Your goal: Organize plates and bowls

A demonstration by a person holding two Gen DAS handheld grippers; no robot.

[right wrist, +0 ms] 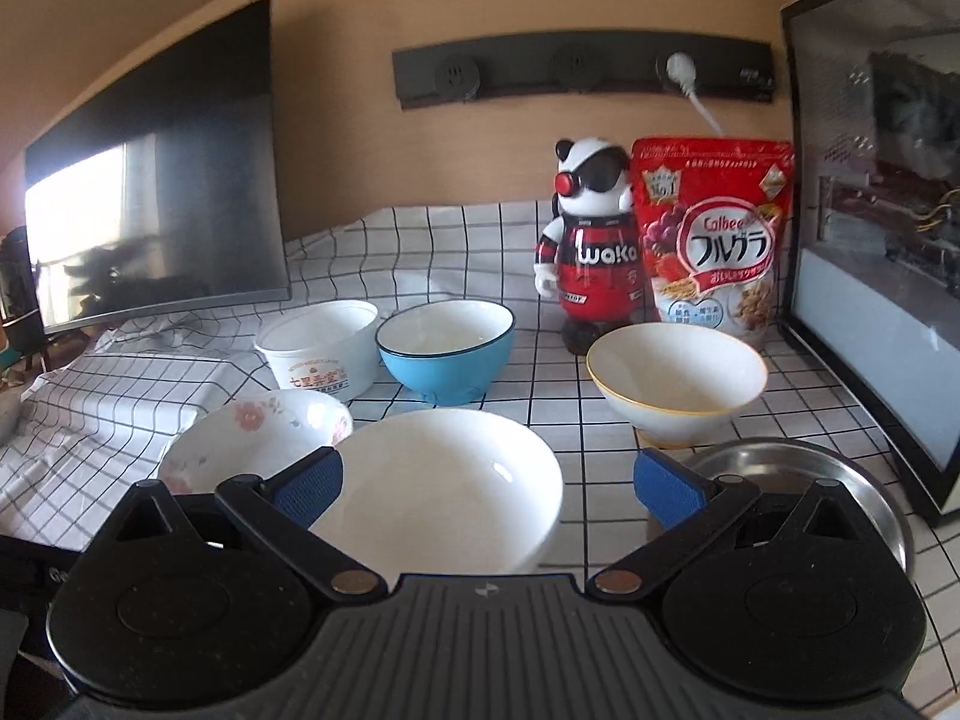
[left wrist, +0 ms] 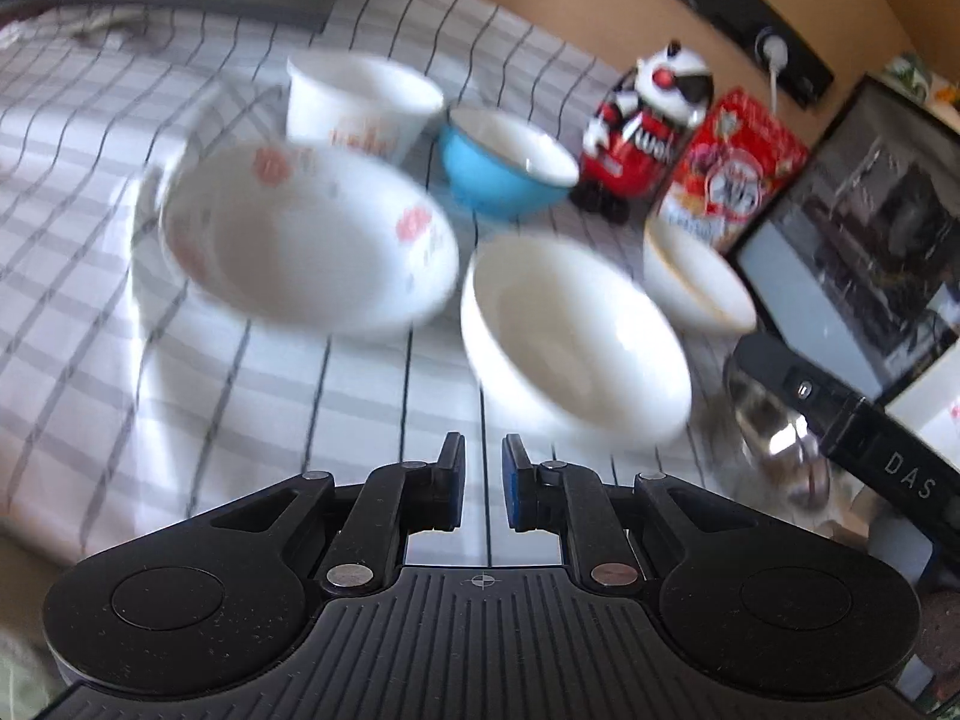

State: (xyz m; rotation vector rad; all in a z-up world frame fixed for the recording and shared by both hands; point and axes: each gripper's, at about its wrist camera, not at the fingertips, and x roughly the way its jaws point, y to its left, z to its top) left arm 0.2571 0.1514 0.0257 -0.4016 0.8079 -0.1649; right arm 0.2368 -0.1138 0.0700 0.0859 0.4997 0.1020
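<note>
Several bowls stand on the checked cloth. A plain white bowl [right wrist: 444,492] sits just in front of my right gripper [right wrist: 486,489], whose jaws are wide open on either side of it. Around it are a floral bowl [right wrist: 252,438], a white printed tub [right wrist: 321,354], a blue bowl [right wrist: 447,354], a gold-rimmed white bowl [right wrist: 675,384] and a steel plate [right wrist: 798,480]. My left gripper [left wrist: 483,483] is nearly shut and empty, short of the white bowl [left wrist: 570,336] and the floral bowl [left wrist: 306,240]. The left wrist view is blurred.
A red robot figure [right wrist: 591,258] and a cereal bag [right wrist: 714,240] stand at the back. A microwave [right wrist: 876,228] is on the right, a dark monitor [right wrist: 162,198] on the left. The right gripper's body [left wrist: 840,420] shows at the right of the left wrist view.
</note>
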